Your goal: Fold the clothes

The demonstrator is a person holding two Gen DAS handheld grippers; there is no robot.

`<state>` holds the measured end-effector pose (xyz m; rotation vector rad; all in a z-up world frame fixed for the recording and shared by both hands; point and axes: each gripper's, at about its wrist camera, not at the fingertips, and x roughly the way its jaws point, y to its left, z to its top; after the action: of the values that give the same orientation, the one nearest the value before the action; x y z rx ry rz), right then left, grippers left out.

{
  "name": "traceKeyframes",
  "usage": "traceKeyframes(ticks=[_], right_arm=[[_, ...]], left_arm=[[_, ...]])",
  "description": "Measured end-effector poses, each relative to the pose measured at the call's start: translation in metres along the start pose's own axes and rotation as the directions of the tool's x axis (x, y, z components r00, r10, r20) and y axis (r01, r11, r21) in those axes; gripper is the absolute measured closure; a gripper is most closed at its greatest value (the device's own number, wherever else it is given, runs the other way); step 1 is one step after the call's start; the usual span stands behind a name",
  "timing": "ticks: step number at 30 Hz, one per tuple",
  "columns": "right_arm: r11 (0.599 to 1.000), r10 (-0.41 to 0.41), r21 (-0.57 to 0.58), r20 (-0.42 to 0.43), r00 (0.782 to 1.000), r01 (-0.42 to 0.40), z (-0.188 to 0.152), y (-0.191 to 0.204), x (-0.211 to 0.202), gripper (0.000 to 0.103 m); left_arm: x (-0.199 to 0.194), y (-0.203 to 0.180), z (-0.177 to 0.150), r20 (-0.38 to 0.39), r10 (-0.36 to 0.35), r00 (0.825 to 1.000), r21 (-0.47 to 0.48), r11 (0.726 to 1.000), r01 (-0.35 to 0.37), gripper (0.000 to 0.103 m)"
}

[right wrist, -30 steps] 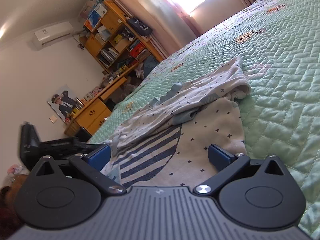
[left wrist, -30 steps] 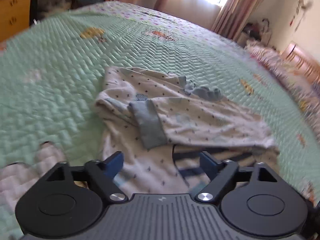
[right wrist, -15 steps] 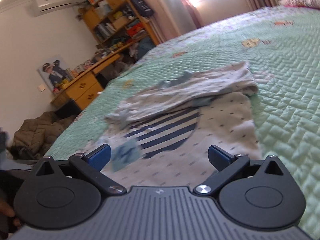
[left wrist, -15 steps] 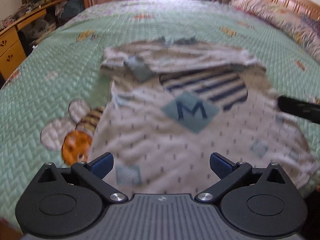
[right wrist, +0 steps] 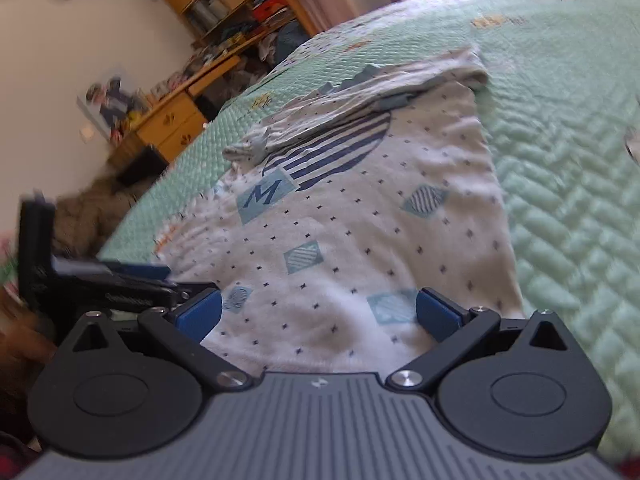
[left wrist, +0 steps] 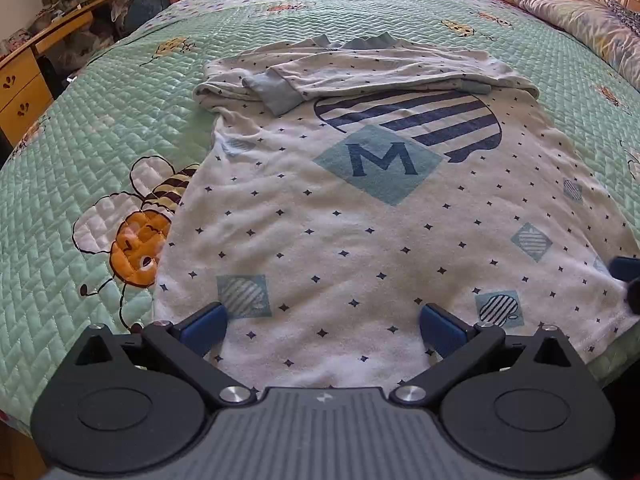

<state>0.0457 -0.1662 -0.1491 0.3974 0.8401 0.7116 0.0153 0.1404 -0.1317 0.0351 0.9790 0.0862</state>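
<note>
Fold clothes, mid-sequence. The shirt (left wrist: 360,220) lies flat, front up, on the bed (left wrist: 80,120), its hem at the bed's near edge and its collar toward the far edge. Both sleeves (left wrist: 360,68) are already laid across the chest, so the side folds appear done; the step in hand is judged to be the approach to the hem for the lengthwise fold.

Left gripper (left wrist: 322,326): jaws wide, nothing between the pads, poised over the hem toward its left half. Right gripper (right wrist: 318,312): jaws wide and empty, poised over the hem toward its right corner; this view is blurred.

Next move, as judged: each gripper lowers to the hem, pinches both layers of cloth, lifts and carries the hem toward the collar. The two grips need to be level, or the fold will skew.

Materials: the shirt is soft, slightly napped knit, white with small dark stars, pale blue diamonds, a striped navy patch and an "M" (left wrist: 380,158); the cuffs (left wrist: 276,94) are ribbed blue. The bed cover is quilted green fabric with a stitched bee (left wrist: 136,232).
</note>
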Motion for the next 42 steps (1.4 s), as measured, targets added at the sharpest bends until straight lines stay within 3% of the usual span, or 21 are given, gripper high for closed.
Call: traceKeyframes(ticks=[3, 8, 12, 21, 24, 28, 30, 32, 35, 39, 40, 42], right_arm=[[0.993, 0.012, 0.118, 0.018, 1.000, -0.014, 0.002, -0.013, -0.022, 0.000], [0.980, -0.058, 0.193, 0.063, 0.996, 0.045, -0.002, -0.048, -0.060, 0.000], [0.960, -0.003, 0.277, 0.116, 0.993, -0.029, -0.012, -0.071, -0.069, 0.000], [0.962, 0.009, 0.270, 0.105, 0.994, -0.037, 0.002, -0.060, -0.045, 0.000], [0.972, -0.026, 0.234, 0.087, 0.996, 0.005, 0.006, -0.053, -0.043, 0.000], [0.986, -0.144, 0.102, 0.106, 0.984, 0.134, 0.015, -0.025, -0.045, 0.000], [0.995, -0.104, 0.014, 0.124, 0.987, 0.104, 0.020, -0.006, -0.041, 0.000], [1.000, 0.002, -0.025, 0.103, 0.995, 0.001, 0.024, 0.009, -0.031, 0.000], [0.987, 0.153, 0.037, 0.050, 0.987, -0.155, 0.024, 0.014, -0.008, 0.000], [0.964, 0.138, 0.228, 0.010, 0.990, -0.137, 0.010, -0.019, 0.006, 0.003], [0.955, 0.161, 0.247, 0.030, 0.986, -0.164, 0.007, -0.028, 0.000, 0.008], [0.947, 0.155, 0.275, 0.049, 0.987, -0.163, 0.003, -0.039, -0.016, 0.008]], left_arm=[[-0.001, 0.002, -0.001, 0.005, -0.011, 1.000, 0.006, 1.000, 0.011, 0.000], [-0.009, 0.009, -0.007, 0.016, -0.019, 1.000, 0.015, 1.000, 0.018, 0.001], [-0.012, 0.014, -0.010, 0.002, -0.003, 1.000, 0.021, 1.000, 0.003, 0.001], [-0.020, 0.027, -0.006, -0.032, 0.032, 0.999, -0.016, 0.999, -0.032, 0.001], [-0.026, 0.033, -0.005, -0.031, 0.060, 0.998, -0.023, 0.998, -0.061, 0.001], [-0.032, 0.041, -0.003, -0.034, 0.081, 0.996, -0.046, 0.996, -0.083, 0.001], [-0.034, 0.045, -0.002, -0.036, 0.090, 0.995, -0.059, 0.994, -0.092, 0.001], [-0.036, 0.043, -0.001, -0.033, 0.066, 0.997, -0.068, 0.995, -0.068, 0.001], [-0.035, 0.029, 0.000, -0.035, 0.007, 0.999, -0.041, 0.999, -0.009, 0.001], [-0.014, 0.021, -0.012, -0.125, -0.052, 0.991, -0.005, 0.999, 0.052, 0.001], [-0.010, 0.022, -0.015, -0.134, -0.057, 0.989, -0.005, 0.998, 0.057, 0.000], [-0.011, 0.026, -0.018, -0.122, -0.078, 0.989, -0.003, 0.997, 0.078, 0.001]])
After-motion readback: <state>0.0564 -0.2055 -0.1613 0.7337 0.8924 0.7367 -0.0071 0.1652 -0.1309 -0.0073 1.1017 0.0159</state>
